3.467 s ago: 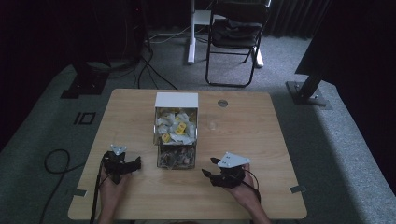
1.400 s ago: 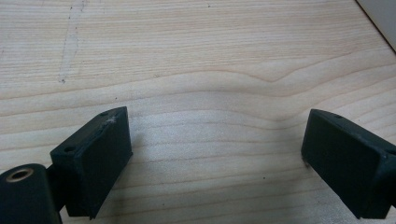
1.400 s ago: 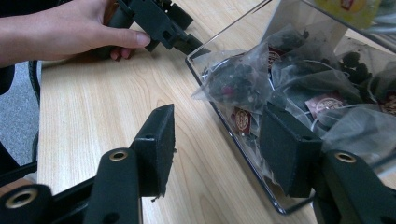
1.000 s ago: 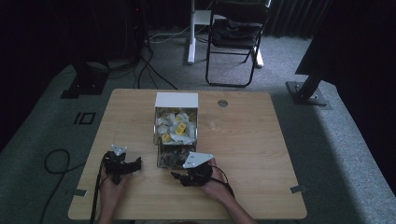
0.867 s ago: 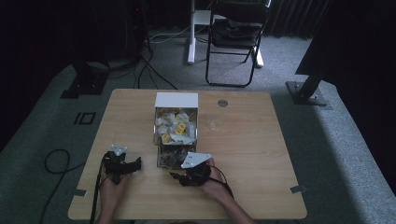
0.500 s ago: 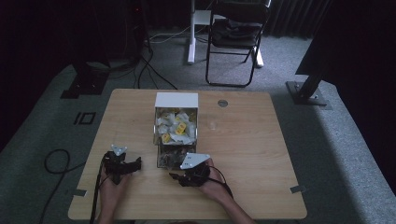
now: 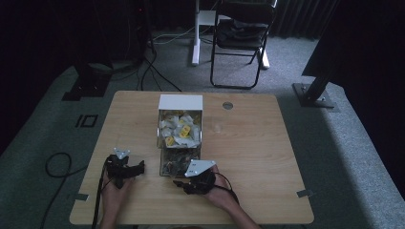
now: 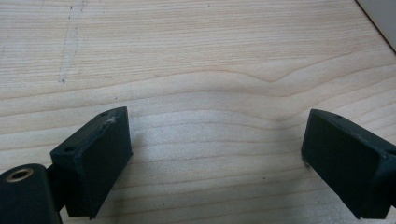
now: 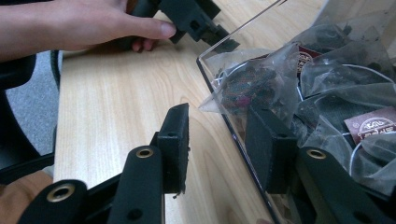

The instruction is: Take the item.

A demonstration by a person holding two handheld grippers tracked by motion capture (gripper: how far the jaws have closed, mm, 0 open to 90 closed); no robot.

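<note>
Table (image 7: pixel 248 143), box (image 9: pixel 224 74) wall half-seen

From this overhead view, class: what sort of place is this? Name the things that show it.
Probably a lab or studio set up for recording, not a home: a lone wooden table on grey carpet, loose cables on the floor, a folding chair, and dark stand bases.
</note>
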